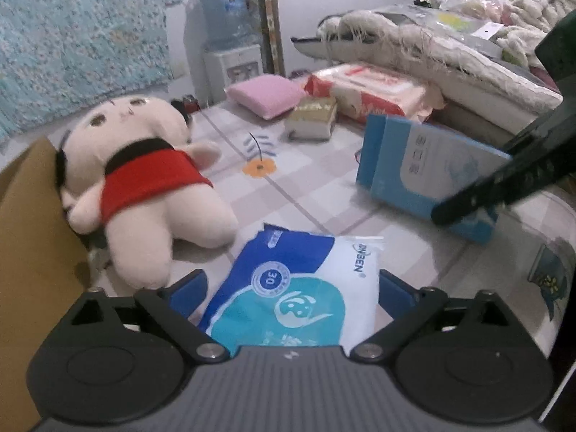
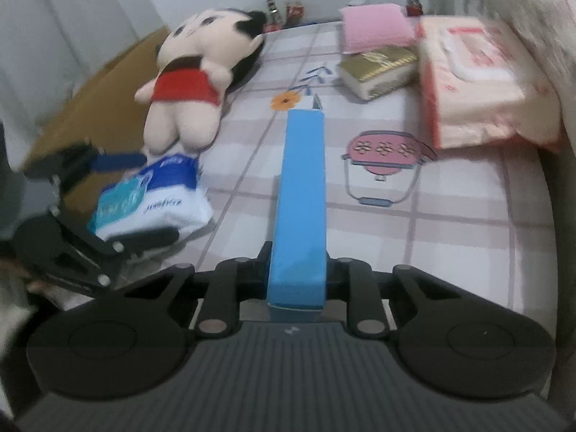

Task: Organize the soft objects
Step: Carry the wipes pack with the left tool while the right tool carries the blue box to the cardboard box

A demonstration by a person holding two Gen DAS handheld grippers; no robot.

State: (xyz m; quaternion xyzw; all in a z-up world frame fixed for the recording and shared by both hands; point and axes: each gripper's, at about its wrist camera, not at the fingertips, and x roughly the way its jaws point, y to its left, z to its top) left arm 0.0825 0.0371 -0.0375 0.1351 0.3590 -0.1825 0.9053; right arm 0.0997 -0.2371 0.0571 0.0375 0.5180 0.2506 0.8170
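- Two views are showing one worktop (image 1: 316, 187) covered in a checked cloth with printed flowers and pots.
- Left wrist view: the left gripper (image 1: 288, 288) is standing spread wide, its blue fingers (image 1: 187, 289) sitting either side of a blue-and-white tissue pack (image 1: 288, 288) that is lying flat on the cloth; whether the pads are touching the pack cannot be told.
- Just beside that pack, to the left, a plush doll (image 1: 144, 180) in a red top is lying on its back, its head pointing away from the camera and leaning near a brown cardboard box (image 1: 25, 216).
- To the right, a light blue box (image 1: 414, 165) is hanging tilted above the cloth, with the right gripper's dark finger (image 1: 504, 187) crossing in front of it.
- Farther back, a pink cushion (image 1: 266, 93), a gold-topped tissue pack (image 1: 313, 117) and a red-and-white soft pack (image 1: 370, 93) are sitting close together.
- Right wrist view: the right gripper (image 2: 297, 270) is pinching the light blue box (image 2: 302, 194) by its narrow sides, the box pointing straight ahead, its far end raised over the cloth.
- At the left, the left gripper (image 2: 144, 198) is straddling the blue-and-white tissue pack (image 2: 154, 201), one finger on each side.
- Beyond it the plush doll (image 2: 194, 82) is lying beside the cardboard box (image 2: 100, 86).
- At the far right, the pink cushion (image 2: 374, 28) is resting partly on the gold-topped tissue pack (image 2: 378, 72), with the red-and-white soft pack (image 2: 468, 82) just beside both.
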